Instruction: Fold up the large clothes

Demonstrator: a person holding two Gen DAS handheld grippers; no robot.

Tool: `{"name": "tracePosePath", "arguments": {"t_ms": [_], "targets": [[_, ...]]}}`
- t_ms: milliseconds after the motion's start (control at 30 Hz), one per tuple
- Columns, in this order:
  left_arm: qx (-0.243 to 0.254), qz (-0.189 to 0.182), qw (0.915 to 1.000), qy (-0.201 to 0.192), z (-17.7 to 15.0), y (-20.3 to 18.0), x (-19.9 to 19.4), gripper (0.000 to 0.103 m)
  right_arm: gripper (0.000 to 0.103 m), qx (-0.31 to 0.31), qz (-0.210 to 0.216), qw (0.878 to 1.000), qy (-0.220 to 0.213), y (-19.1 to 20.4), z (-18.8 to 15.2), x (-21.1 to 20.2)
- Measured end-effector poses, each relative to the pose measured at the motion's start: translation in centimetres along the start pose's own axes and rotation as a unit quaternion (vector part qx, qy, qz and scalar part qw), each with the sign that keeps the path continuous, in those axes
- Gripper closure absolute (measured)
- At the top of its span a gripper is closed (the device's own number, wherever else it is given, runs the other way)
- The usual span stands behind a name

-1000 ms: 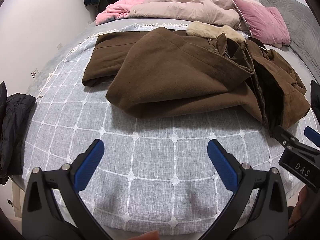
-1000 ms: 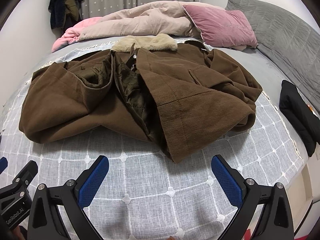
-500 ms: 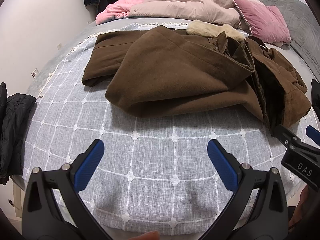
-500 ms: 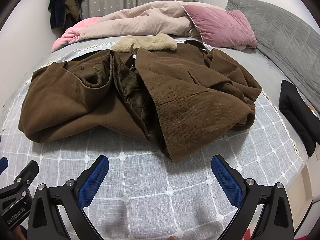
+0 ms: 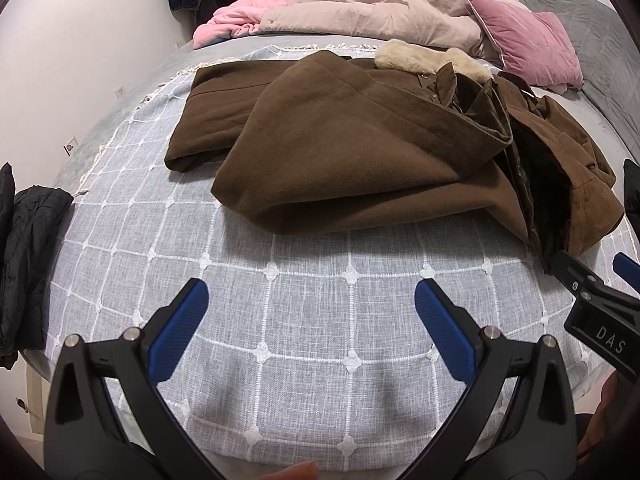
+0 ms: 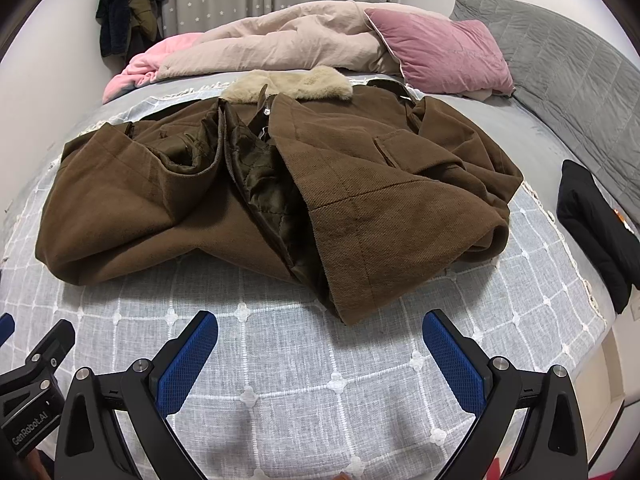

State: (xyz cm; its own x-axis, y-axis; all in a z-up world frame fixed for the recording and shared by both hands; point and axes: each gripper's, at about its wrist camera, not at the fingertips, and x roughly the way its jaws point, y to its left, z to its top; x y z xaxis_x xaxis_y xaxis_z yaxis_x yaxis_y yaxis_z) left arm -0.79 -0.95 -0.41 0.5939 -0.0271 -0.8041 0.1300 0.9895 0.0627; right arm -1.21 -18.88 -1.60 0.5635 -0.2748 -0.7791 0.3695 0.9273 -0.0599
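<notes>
A large brown coat (image 5: pixel 360 152) with a cream fur collar (image 5: pixel 424 60) lies crumpled on the bed, front open, its dark quilted lining (image 6: pixel 272 184) showing. It fills the middle of the right wrist view (image 6: pixel 380 208). My left gripper (image 5: pixel 312 312) is open and empty, hovering over the bedspread in front of the coat's near hem. My right gripper (image 6: pixel 320 344) is open and empty, just short of the coat's front corner (image 6: pixel 348 312). Each gripper shows at the edge of the other's view.
The bed has a grey bedspread with a white grid (image 5: pixel 304 344). A beige duvet (image 6: pixel 288 40), pink blanket (image 5: pixel 240 20) and pink pillow (image 6: pixel 444 56) lie at the head. A black garment lies at the right edge (image 6: pixel 600 228), another at the left (image 5: pixel 28 264).
Both grippers have shifted slightly; the coat sits a little lower and nearer in both views. The coat itself has not been moved. Both grippers stay open.
</notes>
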Motion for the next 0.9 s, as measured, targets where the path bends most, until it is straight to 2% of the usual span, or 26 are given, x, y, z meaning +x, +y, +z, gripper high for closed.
{"name": "tracePosePath", "arguments": {"t_ms": [600, 733, 833, 900], "targets": [[-0.007, 0.004, 0.9999, 0.008, 0.0, 0.3, 0.8, 0.001, 0.0, -0.002, -0.004, 1.0, 0.002, -0.5, -0.3, 0.4], [-0.004, -0.026, 0.9995, 0.019, 0.3, 0.2, 1.1, 0.001, 0.0, -0.001, -0.001, 1.0, -0.005, -1.0, 0.0, 0.5], [0.001, -0.054, 0.9985, 0.006, 0.8, 0.8, 0.5, 0.001, 0.0, 0.001, 0.024, 0.999, -0.023, -2.3, 0.3, 0.0], [0.006, -0.064, 0.9979, -0.007, 1.4, 1.2, 0.1, 0.001, 0.0, 0.004, 0.024, 0.999, -0.044, -3.4, 0.5, -0.5]]}}
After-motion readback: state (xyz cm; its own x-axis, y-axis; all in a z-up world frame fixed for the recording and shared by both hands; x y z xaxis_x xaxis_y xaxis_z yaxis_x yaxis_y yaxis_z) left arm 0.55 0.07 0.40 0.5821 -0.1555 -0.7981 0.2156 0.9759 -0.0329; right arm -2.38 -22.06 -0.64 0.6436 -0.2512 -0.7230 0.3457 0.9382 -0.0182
